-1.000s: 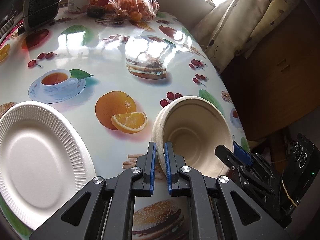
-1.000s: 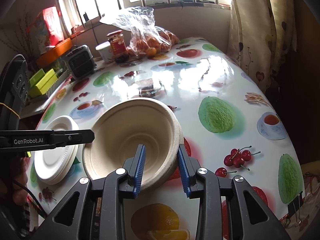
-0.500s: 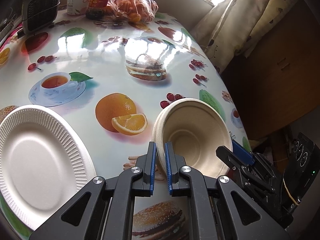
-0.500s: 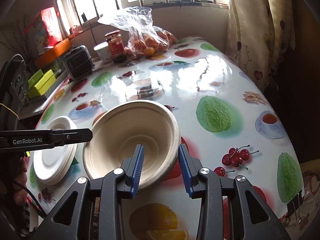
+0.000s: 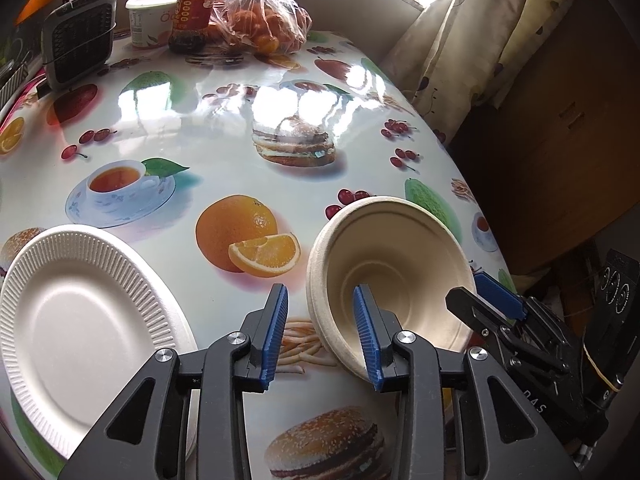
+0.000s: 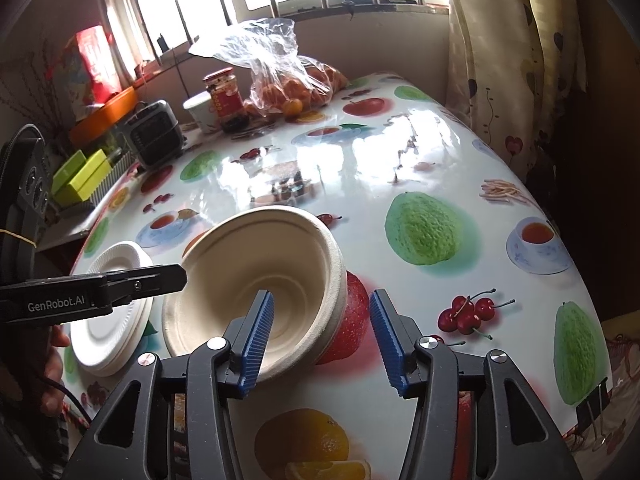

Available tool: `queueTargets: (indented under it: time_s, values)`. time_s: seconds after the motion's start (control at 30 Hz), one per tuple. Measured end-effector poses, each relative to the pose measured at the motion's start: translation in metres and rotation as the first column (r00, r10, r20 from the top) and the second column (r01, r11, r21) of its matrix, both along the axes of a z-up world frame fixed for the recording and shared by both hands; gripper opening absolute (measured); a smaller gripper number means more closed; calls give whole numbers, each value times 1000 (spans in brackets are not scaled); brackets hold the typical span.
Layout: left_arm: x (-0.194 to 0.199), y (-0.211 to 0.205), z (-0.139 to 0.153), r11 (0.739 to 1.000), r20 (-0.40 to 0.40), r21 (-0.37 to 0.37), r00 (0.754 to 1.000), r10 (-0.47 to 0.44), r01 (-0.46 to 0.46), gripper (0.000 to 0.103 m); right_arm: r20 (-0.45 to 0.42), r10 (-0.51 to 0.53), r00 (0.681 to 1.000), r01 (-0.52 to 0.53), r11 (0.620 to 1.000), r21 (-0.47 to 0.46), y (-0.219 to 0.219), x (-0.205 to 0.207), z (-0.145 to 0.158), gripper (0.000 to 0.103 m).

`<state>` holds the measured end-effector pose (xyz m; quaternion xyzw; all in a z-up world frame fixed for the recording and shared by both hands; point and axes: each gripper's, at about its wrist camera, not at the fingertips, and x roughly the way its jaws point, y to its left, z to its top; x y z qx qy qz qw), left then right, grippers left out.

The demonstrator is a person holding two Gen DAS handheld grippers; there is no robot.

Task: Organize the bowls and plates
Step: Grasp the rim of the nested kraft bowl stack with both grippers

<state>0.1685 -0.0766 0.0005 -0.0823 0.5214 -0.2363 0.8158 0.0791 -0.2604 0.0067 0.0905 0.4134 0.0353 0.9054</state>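
Left gripper [image 5: 320, 334] now spread wide, let go of the bowl's [image 5: 394, 268] rim after pinching it a moment ago. Right gripper [image 6: 320, 334] also parted wider, straddling the near rim without clamping. Bowl resting on the table [image 5: 224, 128], apparently nested in another, beside the plates [image 5: 80, 320]. Probably stacked; retreat next.

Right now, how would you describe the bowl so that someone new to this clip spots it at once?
Start at the table with the glossy fruit-print cloth, and look at its near edge by the printed orange. The bowl sits there, right of the white plates, with both open claws straddling its rim. Unlike the flat, ribbed plates, it is deep, beige and smooth-sided, and looks like two bowls nested.
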Motion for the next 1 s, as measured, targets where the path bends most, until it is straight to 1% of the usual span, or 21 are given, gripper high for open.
queueTargets:
  time_s: [0.1, 0.27, 0.33, 0.4, 0.67, 0.83, 1.0]
  values:
    - [-1, -2, 0, 1000, 21, 23, 1000, -4, 4, 36, 3, -4, 1000, 4, 1000, 14, -4, -1, -1, 51]
    - [-3, -4, 3, 999, 66, 40, 998, -18, 15, 41, 5, -19, 1000, 18, 999, 48, -13, 0, -1, 53]
    - [-2, -4, 1, 999, 69, 47, 997, -16, 13, 41, 1, -22, 1000, 22, 998, 58, -16, 1, -3, 53]
    - [-1, -4, -1, 999, 62, 48, 998, -14, 11, 41, -1, -23, 1000, 23, 998, 63, -18, 1, -4, 54]
    - [-1, -6, -7, 1000, 42, 13, 999, -19, 19, 41, -11, 1, 1000, 0, 995, 104, -20, 3, -9, 54]
    - [0, -8, -10, 1000, 23, 8, 1000, -21, 21, 41, -21, 4, 1000, -1, 991, 137, -23, 6, -13, 54]
    - [1, -9, -12, 1000, 16, 5, 1000, -19, 19, 41, -20, 14, 1000, -11, 989, 148, -23, 6, -14, 53]
